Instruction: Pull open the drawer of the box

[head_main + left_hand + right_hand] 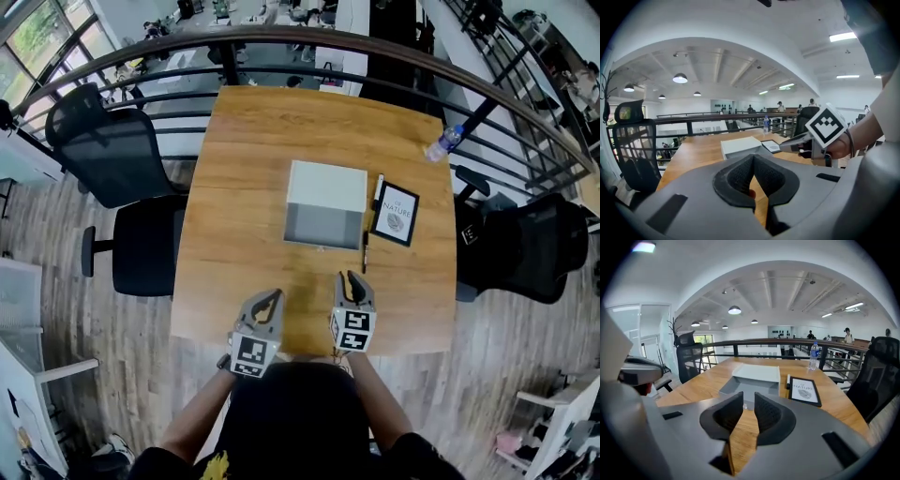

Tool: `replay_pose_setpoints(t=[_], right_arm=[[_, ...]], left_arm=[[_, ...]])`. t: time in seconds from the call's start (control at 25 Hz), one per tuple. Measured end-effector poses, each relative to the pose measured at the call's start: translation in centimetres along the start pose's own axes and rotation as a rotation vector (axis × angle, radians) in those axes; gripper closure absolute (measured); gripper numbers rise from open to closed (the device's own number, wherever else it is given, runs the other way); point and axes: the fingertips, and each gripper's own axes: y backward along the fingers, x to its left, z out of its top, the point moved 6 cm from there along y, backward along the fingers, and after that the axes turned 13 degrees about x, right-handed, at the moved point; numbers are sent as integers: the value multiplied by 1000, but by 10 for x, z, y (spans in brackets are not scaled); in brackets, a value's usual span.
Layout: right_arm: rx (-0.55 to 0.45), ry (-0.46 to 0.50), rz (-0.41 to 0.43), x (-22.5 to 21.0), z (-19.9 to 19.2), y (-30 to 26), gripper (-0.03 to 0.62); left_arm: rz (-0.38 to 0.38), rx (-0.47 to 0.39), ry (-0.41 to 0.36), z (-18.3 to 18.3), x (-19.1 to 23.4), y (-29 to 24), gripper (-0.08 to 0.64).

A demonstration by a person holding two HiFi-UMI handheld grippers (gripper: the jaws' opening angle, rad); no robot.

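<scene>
A box (324, 202) with a white top and a grey drawer front stands in the middle of the wooden table (239, 169). The drawer front faces me and carries a small knob (322, 248). The drawer looks closed. Both grippers hover near the table's front edge, well short of the box. My left gripper (270, 298) is shut, its tips meeting (753, 158) with nothing in them. My right gripper (351, 280) points at the box (752, 378); its jaws (749, 397) stand a little apart with nothing between them. The knob (745, 406) shows far off through that gap.
Right of the box lie a framed card (395, 214), a dark pen (365, 251) and a white marker (379, 187). A water bottle (443, 143) sits at the far right corner. Black chairs (112, 150) (525, 246) flank the table, with a railing (281, 42) behind.
</scene>
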Motion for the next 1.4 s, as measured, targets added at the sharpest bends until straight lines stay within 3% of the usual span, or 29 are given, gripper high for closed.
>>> replay_pose_setpoints(t=[0.44, 0.76, 1.04, 1.4], right_arm=[[-243, 9, -26, -24, 61, 113, 575], [-363, -5, -13, -39, 100, 170, 595], [-370, -19, 37, -39, 111, 171, 595], [-350, -20, 61, -33, 107, 165, 595]], left_arm=[[34, -125, 6, 61, 12, 34, 551], [17, -194, 0, 97, 9, 57, 551], [15, -240, 7, 122, 7, 66, 551], [17, -238, 18, 122, 9, 70, 551]])
